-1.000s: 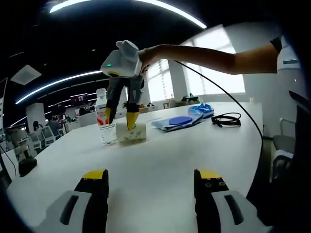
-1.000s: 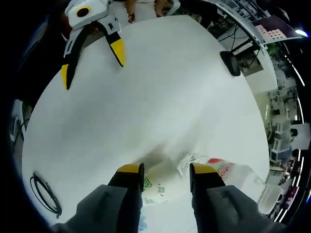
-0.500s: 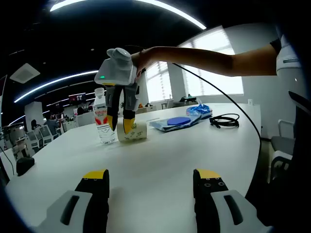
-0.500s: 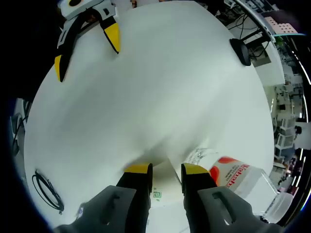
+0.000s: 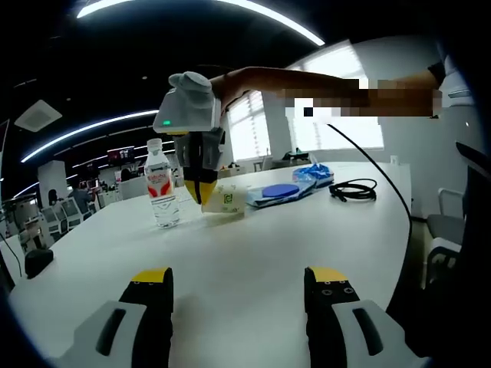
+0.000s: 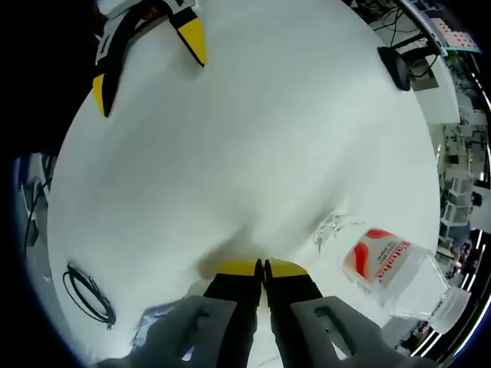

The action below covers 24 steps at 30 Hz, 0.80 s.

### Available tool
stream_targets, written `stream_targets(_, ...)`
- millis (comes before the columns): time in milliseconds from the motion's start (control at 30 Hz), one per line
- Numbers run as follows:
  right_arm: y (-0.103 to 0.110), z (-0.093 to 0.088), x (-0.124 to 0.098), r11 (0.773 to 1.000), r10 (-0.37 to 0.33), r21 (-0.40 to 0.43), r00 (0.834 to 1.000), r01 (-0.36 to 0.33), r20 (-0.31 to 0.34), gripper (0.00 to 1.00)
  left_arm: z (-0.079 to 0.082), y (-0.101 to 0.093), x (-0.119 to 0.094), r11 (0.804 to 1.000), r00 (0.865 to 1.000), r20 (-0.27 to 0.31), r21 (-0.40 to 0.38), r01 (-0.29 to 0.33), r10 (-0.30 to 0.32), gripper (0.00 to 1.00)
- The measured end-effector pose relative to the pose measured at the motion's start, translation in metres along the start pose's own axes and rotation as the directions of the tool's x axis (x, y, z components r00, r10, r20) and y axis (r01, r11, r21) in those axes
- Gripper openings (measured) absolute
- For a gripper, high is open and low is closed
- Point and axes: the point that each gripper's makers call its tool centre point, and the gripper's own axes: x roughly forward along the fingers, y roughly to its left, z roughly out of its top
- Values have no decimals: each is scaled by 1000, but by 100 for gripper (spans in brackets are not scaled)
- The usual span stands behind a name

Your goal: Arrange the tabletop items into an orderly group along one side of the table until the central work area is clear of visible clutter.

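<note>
Above the far part of the white table [image 5: 253,253], the right gripper [image 5: 201,188] is pinching a small white pack [image 5: 225,199] with green print, its yellow-tipped jaws drawn nearly together on the pack's left end. A person's arm is reaching in from the right to hold that gripper, and a black cord is trailing from it down toward the table edge. Just to the pack's left, a clear bottle [image 5: 161,190] with a red label is standing upright on the table. To the right, a blue-and-white bag [image 5: 282,192] is lying flat, and a coiled black cable [image 5: 354,189] is sitting near the table's right edge. A dark mouse-like object [image 5: 34,261] is resting at the far left.

Seen from the right gripper view, the right gripper's [image 6: 262,267] tips are almost touching, the bottle [image 6: 399,270] is lying to their right, and the cable [image 6: 90,294] is showing at lower left.

Low over the near table, the left gripper [image 5: 238,276] is hovering with its jaws spread wide and holding nothing; it is also showing at the top of the right gripper view [image 6: 147,54].
</note>
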Motion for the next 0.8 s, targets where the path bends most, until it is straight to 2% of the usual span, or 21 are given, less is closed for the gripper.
stream_targets(100,4,-2,-5,1000,1,-5,1000,-1,-7,0,0,0,0,1000,1000,-5,7,-2,2,69)
stream_targets(233,-4,-6,-16,998,-62,-1,998,62,7,0,0,-1,0,1000,1000,-11,18,-2,2,69)
stream_targets(500,-7,-24,-22,991,-130,32,992,130,-2,0,1,-4,3,1000,1000,-16,21,4,-4,69)
stream_targets(667,-19,-31,-29,973,-223,72,975,221,19,0,1,-5,5,1000,1000,-22,25,6,-5,69)
stream_targets(800,-30,-39,-35,948,-307,96,951,304,21,0,0,-5,6,1000,1000,-25,27,5,-4,69)
